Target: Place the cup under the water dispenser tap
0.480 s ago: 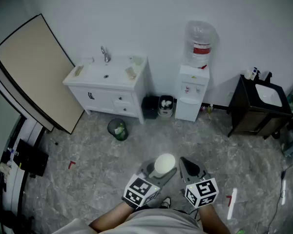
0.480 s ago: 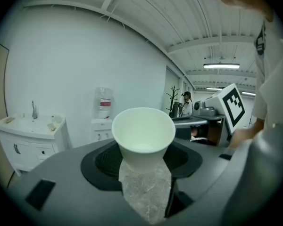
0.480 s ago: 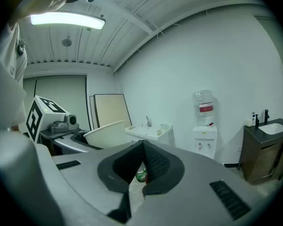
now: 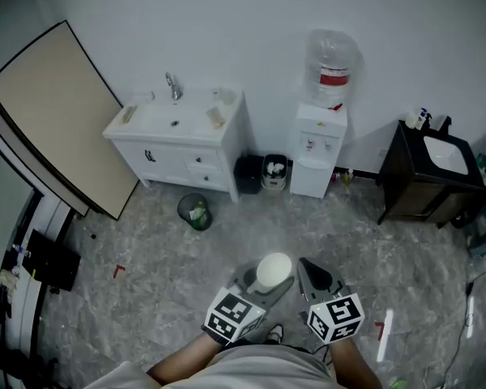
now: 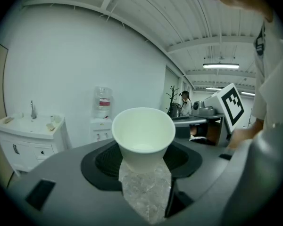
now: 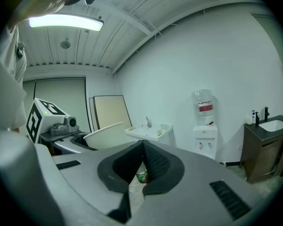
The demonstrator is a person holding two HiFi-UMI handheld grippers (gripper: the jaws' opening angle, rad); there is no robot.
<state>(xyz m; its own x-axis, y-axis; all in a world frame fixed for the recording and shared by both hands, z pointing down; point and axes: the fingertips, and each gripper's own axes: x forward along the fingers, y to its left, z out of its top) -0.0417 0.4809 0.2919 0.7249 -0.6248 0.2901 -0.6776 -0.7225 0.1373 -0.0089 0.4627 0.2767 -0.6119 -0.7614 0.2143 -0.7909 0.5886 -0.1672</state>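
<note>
Seen from overhead, the left gripper (image 4: pixel 269 280) held a white paper cup (image 4: pixel 274 271) upright over the marbled floor (image 4: pixel 405 258), well short of the water dispenser (image 4: pixel 319 148) at the far wall (image 4: pixel 227 31). Its own camera showed wide-set jaws pressing the cup's lower body. The right gripper (image 6: pixel 142 147) was closed and empty. Squeezed harder on the walk, the thin cup might buckle or slip free.

Matt white paper cup (image 5: pixel 144 134), clear plastic water bottle (image 4: pixel 334 59), mottled grey stone-look floor (image 4: pixel 146 245)
</note>
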